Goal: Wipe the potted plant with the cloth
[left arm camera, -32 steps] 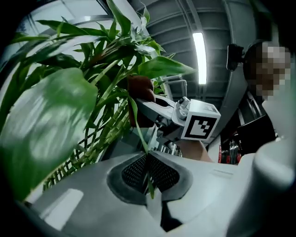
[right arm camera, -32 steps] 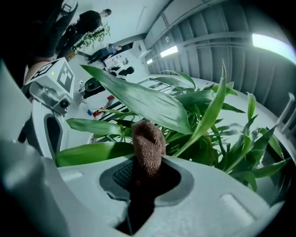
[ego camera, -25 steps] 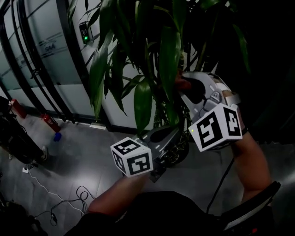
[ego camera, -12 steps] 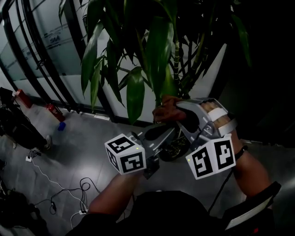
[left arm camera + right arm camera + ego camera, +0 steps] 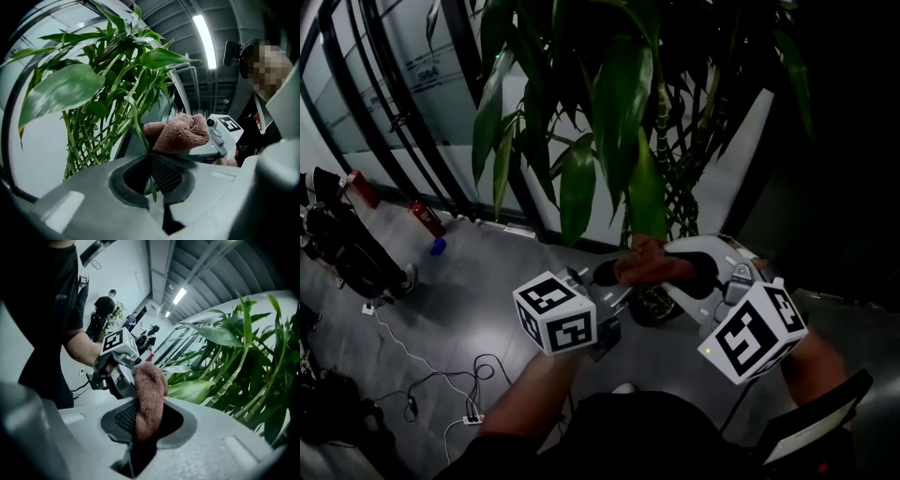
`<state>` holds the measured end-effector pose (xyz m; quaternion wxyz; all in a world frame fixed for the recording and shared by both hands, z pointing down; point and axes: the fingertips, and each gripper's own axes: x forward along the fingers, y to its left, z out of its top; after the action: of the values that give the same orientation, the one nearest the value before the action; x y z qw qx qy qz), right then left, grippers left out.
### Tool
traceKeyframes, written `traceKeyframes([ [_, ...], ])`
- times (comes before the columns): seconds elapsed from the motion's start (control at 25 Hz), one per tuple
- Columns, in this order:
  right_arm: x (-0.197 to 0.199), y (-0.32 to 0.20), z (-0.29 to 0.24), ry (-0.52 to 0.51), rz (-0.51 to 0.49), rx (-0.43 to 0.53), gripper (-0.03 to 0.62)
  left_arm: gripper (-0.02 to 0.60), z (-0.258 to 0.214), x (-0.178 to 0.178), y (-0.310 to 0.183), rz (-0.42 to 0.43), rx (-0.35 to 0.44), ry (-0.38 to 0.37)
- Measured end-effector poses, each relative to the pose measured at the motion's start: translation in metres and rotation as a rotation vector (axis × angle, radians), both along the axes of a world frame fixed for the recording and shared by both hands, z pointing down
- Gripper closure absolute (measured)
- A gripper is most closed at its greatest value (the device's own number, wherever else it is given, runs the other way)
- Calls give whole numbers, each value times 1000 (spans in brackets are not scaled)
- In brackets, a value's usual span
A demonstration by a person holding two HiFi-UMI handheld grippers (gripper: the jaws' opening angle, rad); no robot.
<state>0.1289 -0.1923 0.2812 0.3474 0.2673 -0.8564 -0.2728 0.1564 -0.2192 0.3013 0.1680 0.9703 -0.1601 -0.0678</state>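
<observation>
Right tool (image 5: 143,420) is clamped on the pinkish-brown cloth (image 5: 150,390), which stands up out of its jaws as a folded wad. Left tool (image 5: 152,177) has its jaws closed together on the thin tip of 1 long leaf (image 5: 135,119), holding it drawn down from the potted plant (image 5: 619,112). In the left gripper view the cloth sits just beside that leaf, close above the pinched tip; whether it actually presses on the blade I cannot tell. From the head view the 2 tools meet low in front of the plant, under its hanging foliage, with the cloth at the bottom end of a broad green blade. My reading is that the wiping is under way on this 1 leaf, near the end of a stroke toward its tip. Many other leaves spread above and to both sides, and nothing shows which of them are already clean, so most of the job probably remains.
</observation>
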Motion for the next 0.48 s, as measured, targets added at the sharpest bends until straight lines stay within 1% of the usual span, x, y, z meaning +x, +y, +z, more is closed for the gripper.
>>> traceKeyframes([
  [0.16,-1,0,1,4,-7,23,531,563,1,-1,0,-9,-12,9],
  [0.24,-2,0,-7,-1,-9,61,531,563,1,-2,-1,-14,-19,20],
  [0.36,0,-11,-37,-19,18,170,531,563,2,-4,-1,-22,-30,26],
  [0.48,5,-39,-74,5,87,344,531,563,3,-4,0,-19,-41,35],
])
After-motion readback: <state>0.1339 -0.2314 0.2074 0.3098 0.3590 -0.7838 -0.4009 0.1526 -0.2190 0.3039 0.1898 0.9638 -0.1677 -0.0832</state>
